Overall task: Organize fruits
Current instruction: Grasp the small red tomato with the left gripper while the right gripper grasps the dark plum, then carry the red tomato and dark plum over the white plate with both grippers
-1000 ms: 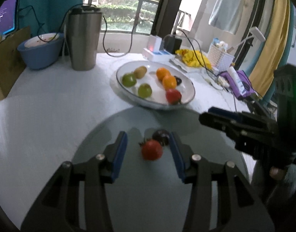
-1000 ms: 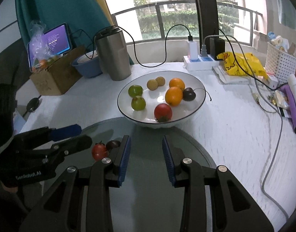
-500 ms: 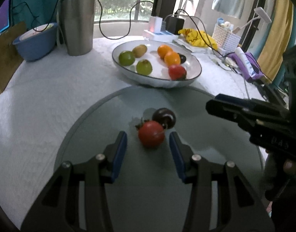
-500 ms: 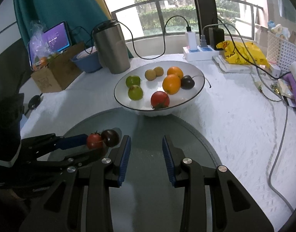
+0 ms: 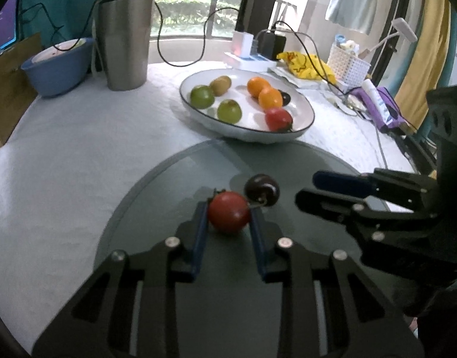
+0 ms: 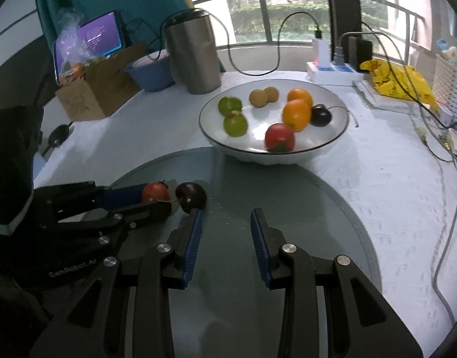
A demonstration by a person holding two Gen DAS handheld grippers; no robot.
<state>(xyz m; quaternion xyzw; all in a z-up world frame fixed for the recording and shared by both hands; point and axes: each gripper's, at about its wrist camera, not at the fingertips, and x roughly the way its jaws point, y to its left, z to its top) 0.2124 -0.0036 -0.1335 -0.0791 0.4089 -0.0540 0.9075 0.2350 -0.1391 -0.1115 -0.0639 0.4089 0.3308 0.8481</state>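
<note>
A red tomato (image 5: 228,212) lies on the round glass plate (image 5: 157,197), and my left gripper (image 5: 228,208) is closing on it, with both blue pads against its sides. A dark cherry (image 5: 262,190) with a thin stem touches the tomato just behind it. From the right wrist view the tomato (image 6: 155,192) sits in the left gripper (image 6: 158,198) and the cherry (image 6: 191,197) lies just ahead of my right gripper's left fingertip. My right gripper (image 6: 225,213) hovers over the glass, open, with nothing between its pads. The white bowl (image 6: 204,125) beyond holds green fruits, kiwis, oranges, a tomato and a dark cherry.
A steel tumbler (image 5: 124,35) and a blue bowl (image 5: 55,68) stand at the back left beside a cardboard box (image 6: 88,89). A power strip (image 6: 333,70), cables, a yellow bag (image 6: 398,80) and a white basket (image 5: 347,65) crowd the back right.
My left gripper's pads have come together onto the red tomato, which earlier lay loose between them. My right gripper has sunk a little and come closer to the dark cherry.
</note>
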